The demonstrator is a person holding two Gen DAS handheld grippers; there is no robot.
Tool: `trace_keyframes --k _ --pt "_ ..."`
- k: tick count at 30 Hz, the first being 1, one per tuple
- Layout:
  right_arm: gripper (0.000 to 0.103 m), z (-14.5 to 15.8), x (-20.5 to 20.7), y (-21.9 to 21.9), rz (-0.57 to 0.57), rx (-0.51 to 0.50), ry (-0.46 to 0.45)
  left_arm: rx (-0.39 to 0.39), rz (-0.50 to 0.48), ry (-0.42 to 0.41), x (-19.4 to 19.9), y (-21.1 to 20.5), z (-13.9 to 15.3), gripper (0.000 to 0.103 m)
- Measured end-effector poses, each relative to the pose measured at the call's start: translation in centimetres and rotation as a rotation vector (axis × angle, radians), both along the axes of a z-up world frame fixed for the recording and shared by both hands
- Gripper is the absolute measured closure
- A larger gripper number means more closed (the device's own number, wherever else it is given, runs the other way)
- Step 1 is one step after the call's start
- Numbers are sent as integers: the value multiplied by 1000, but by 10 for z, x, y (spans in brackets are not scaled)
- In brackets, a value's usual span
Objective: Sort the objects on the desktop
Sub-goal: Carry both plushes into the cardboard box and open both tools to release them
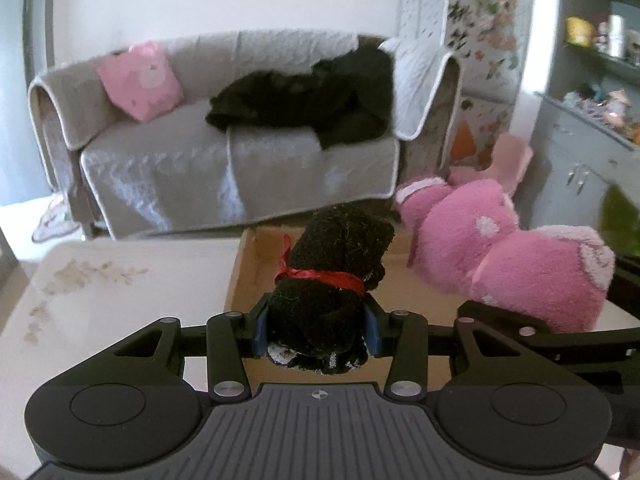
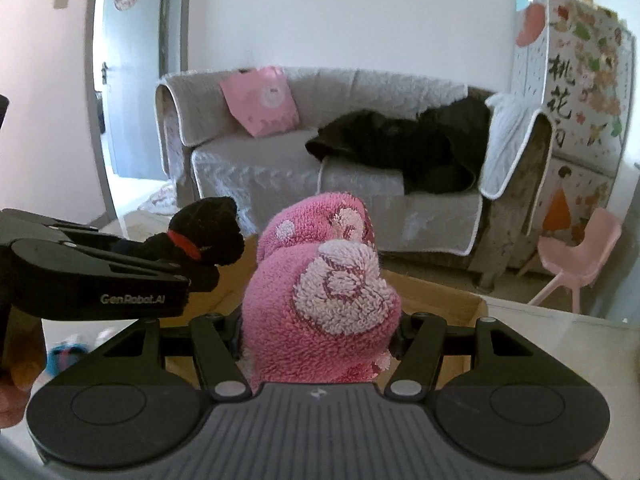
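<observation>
My left gripper (image 1: 317,330) is shut on a black plush toy (image 1: 336,276) with a red ribbon and holds it over an open cardboard box (image 1: 248,272). My right gripper (image 2: 320,340) is shut on a pink plush toy (image 2: 320,292) with pale swirl patches, also above the box (image 2: 448,300). In the left wrist view the pink plush (image 1: 500,256) hangs to the right of the black one. In the right wrist view the black plush (image 2: 208,236) and the left gripper (image 2: 92,276) are at the left.
The box stands on a white table (image 1: 100,300) with a faint floral print. Behind it are a grey sofa (image 1: 200,160) with a pink cushion and dark clothes, a decorated cabinet (image 2: 576,92) and a pink child's chair (image 2: 572,256).
</observation>
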State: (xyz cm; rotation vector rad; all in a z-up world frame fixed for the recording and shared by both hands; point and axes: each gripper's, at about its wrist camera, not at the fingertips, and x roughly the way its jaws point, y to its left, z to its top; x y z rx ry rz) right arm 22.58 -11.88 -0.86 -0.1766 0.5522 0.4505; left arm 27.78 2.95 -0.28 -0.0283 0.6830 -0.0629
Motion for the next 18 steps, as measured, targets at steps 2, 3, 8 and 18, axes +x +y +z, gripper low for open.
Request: trace_keyframes --k 2,3,8,18 --pt "45 -7 12 2 -5 -9 22 12 4 32 20 2 -16 52" --pt "45 -12 18 3 -6 -8 38 24 0 46 29 2 -24 52" --pt "45 -27 35 4 -25 -25 83 38 -7 81 54 4 -47 52" --pt "45 -34 57 14 -49 -56 141 49 -6 98 71 1 -61 51"
